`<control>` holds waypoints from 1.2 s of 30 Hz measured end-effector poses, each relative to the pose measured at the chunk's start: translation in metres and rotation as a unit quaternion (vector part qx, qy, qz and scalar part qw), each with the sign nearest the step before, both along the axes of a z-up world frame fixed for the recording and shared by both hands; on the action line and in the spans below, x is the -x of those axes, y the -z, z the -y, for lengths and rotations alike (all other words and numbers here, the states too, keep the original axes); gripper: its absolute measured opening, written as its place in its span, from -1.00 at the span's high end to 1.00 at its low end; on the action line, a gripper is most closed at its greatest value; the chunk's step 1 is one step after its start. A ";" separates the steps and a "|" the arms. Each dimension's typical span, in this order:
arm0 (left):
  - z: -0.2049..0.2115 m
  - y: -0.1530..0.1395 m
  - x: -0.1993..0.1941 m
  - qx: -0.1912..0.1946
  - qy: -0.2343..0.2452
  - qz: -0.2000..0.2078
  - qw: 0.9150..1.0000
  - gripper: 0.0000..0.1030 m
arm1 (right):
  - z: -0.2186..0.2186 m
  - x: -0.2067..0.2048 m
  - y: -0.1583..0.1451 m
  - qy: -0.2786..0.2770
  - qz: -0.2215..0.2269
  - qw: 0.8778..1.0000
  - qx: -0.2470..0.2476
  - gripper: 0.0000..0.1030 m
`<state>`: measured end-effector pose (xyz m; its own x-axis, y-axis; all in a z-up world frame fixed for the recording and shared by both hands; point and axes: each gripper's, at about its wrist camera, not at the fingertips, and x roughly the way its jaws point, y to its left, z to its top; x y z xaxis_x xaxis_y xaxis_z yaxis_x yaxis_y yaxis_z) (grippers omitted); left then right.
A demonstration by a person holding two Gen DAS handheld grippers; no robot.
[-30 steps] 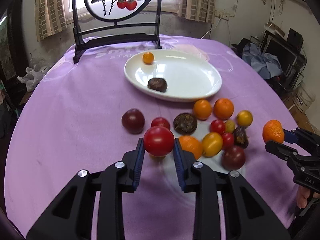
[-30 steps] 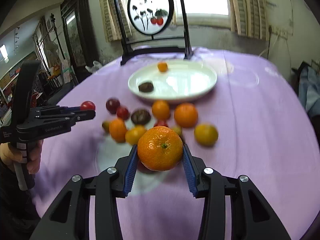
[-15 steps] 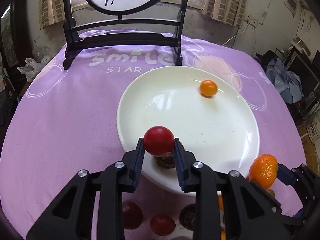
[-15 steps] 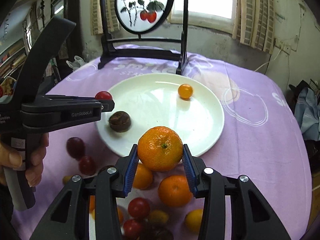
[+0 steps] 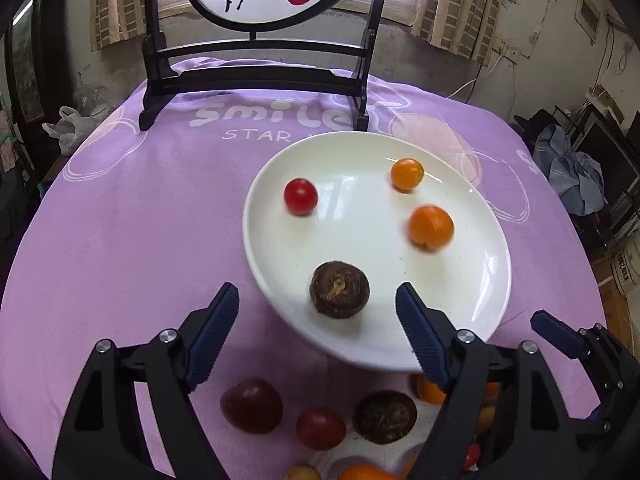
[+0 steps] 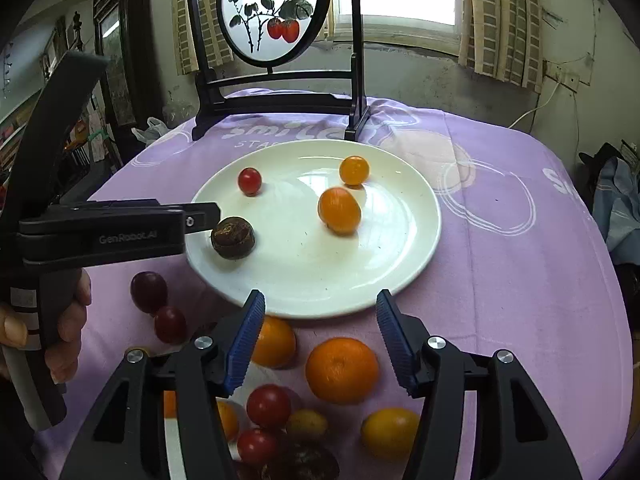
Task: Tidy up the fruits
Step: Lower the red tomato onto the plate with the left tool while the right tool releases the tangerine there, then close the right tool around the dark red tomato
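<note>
Plate [image 6: 424,240]: one; fruits on it: four; tools: two.

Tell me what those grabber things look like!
Each tool is black plastic with two angled arms, silver round bolts, and ridged blue pads on the fingertips. The left tool's side has pale "GenRobot.AI" lettering and a curved black handle.
</note>
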<state>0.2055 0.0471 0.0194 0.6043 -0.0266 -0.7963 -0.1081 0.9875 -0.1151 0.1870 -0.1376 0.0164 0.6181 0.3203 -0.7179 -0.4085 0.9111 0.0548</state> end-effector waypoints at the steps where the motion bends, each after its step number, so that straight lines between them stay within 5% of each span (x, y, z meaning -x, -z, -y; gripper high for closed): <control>1: -0.001 -0.001 0.009 0.001 0.000 0.005 1.000 -0.63 | 0.007 0.007 -0.001 0.003 0.002 1.000 -0.004 -0.20; 15: -0.002 0.023 0.124 -0.015 0.009 0.018 1.000 -0.77 | 0.040 0.113 0.020 -0.021 -0.035 0.999 -0.013 -0.24; 28: 0.000 0.052 0.139 -0.015 0.041 0.003 0.999 -0.80 | -0.012 0.116 0.052 -0.042 -0.076 0.996 0.034 -0.24; 32: -0.001 0.053 0.140 -0.015 0.050 0.002 0.999 -0.80 | -0.020 0.105 0.055 -0.029 -0.072 0.996 0.048 0.21; 36: -0.007 0.057 0.138 -0.018 0.034 -0.005 0.999 -0.80 | -0.011 0.106 0.055 -0.033 -0.077 0.996 0.022 0.21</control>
